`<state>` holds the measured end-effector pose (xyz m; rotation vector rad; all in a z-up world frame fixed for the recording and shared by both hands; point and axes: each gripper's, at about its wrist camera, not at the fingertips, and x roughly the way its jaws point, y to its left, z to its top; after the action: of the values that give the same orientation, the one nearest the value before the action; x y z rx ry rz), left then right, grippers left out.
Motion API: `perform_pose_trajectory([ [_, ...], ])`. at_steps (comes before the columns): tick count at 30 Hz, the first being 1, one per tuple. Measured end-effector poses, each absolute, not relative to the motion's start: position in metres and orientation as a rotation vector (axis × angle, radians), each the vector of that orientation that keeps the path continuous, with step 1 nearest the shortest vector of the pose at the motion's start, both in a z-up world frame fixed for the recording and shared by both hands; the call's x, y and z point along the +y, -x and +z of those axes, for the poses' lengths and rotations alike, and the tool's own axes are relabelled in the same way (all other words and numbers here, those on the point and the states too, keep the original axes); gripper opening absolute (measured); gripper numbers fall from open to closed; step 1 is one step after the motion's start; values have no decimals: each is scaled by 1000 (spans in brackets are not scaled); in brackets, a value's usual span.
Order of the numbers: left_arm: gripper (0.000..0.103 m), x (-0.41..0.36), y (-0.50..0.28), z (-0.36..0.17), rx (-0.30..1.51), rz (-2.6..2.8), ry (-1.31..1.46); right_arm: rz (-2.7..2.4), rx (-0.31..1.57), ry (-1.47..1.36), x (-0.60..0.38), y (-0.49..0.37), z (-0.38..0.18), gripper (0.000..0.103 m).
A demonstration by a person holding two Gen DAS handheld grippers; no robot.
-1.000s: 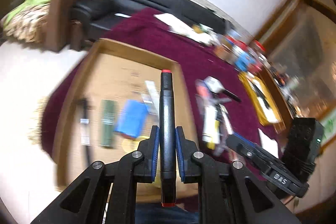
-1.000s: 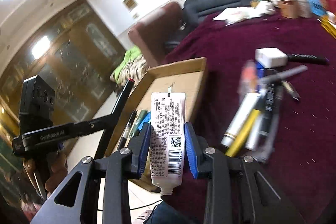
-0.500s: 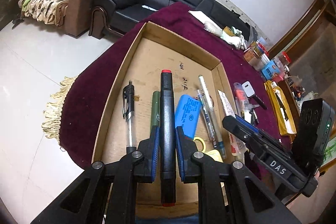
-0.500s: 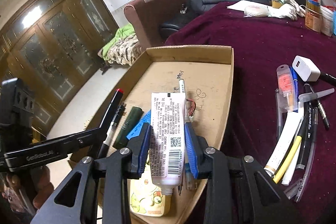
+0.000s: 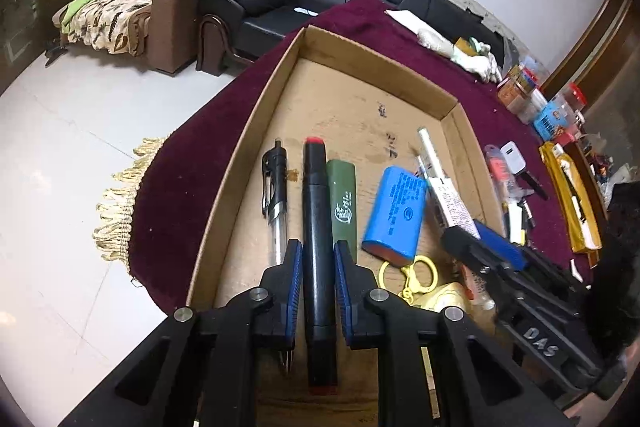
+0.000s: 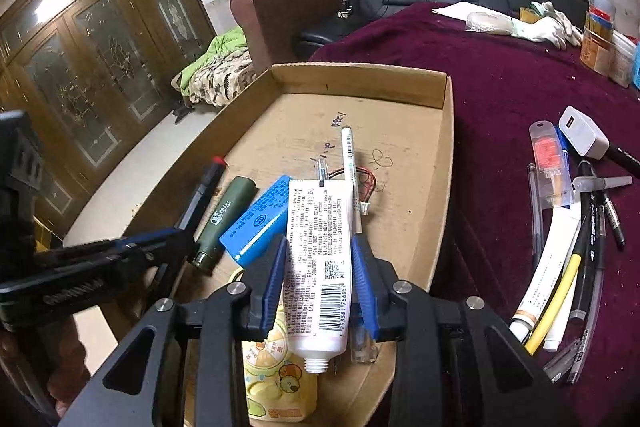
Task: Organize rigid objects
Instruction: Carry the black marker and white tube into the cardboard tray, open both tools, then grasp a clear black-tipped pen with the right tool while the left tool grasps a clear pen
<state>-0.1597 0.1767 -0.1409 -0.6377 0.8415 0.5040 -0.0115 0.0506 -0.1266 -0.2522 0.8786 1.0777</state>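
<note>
My left gripper is shut on a black marker with red ends, low over the cardboard tray, between a clear pen and a green lighter. My right gripper is shut on a white printed tube, held over the tray's near right part. A blue battery pack lies in the tray; it also shows in the right wrist view. The left gripper shows at the left of the right wrist view.
The tray sits on a maroon tablecloth. Several pens, tubes and a white charger lie on the cloth right of the tray. A yellow packet and a yellow keyring lie at the tray's near end. Jars stand at the far right.
Both grippers have moved from beside the tray to over it and come down lower. The marker and the tube stay gripped.
</note>
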Motion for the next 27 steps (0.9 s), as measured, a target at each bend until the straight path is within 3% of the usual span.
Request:
perform_pose_trajectory([
  [1, 23, 175, 160, -140, 838, 501, 631, 1081, 882, 245, 48, 13, -125, 40],
  [5, 62, 158, 163, -123, 776, 506, 567, 1107, 879, 176, 29, 8, -109, 50],
  [10, 64, 128, 164, -95, 705, 440, 505, 1124, 852, 16, -41, -6, -78, 57],
  [12, 70, 109, 160, -85, 676, 361, 492, 1082, 856, -62, -80, -20, -75, 58],
  [15, 77, 75, 148, -76, 668, 245, 434, 981, 905, -150, -127, -46, -87, 58],
  [21, 77, 8, 109, -79, 745, 120, 251, 827, 1022, -248, -170, -91, -127, 58],
  [27, 77, -13, 97, -94, 801, 74, 217, 792, 1061, -190, -150, -110, -143, 45],
])
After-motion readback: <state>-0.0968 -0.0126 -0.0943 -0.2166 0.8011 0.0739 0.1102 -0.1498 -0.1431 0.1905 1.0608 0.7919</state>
